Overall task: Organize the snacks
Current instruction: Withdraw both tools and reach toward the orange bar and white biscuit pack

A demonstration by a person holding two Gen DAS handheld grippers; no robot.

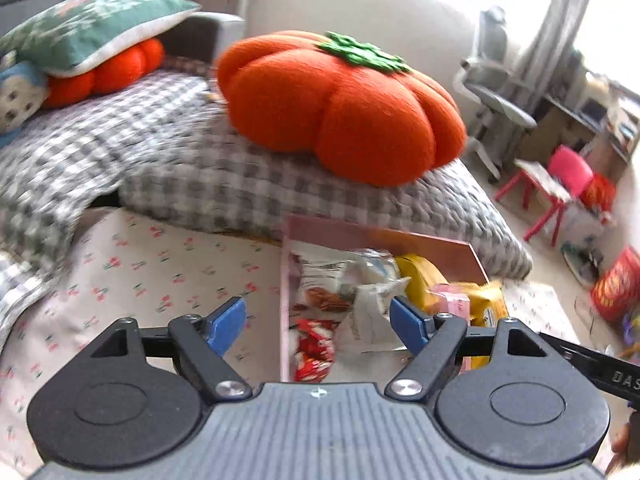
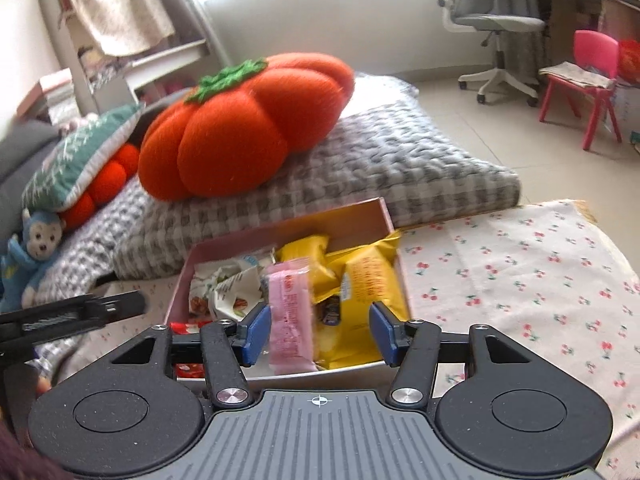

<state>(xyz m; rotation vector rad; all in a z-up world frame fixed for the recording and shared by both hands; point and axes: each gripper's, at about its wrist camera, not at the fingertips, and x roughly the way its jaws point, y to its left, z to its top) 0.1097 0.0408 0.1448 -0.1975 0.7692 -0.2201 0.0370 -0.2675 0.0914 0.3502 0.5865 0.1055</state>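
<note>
both your grippers are open and hold nothing. your left gripper (image 1: 318,326) hangs at the bottom centre of its view, blue pads wide apart, over the left edge of the pink box (image 1: 285,280). your right gripper (image 2: 320,330) sits low in its view, pads apart, a pink packet (image 2: 290,316) loose beside its left pad, yellow bags (image 2: 368,280) behind, all in the box. an orange cushion (image 2: 240,132) lies above.

Open cherry-print cloth (image 2: 520,280) right of pink box (image 2: 384,216); checked cushion (image 2: 400,168) and orange pumpkin pillow (image 2: 240,128) blocking behind, snack packets (image 2: 360,280) filling box.
</note>
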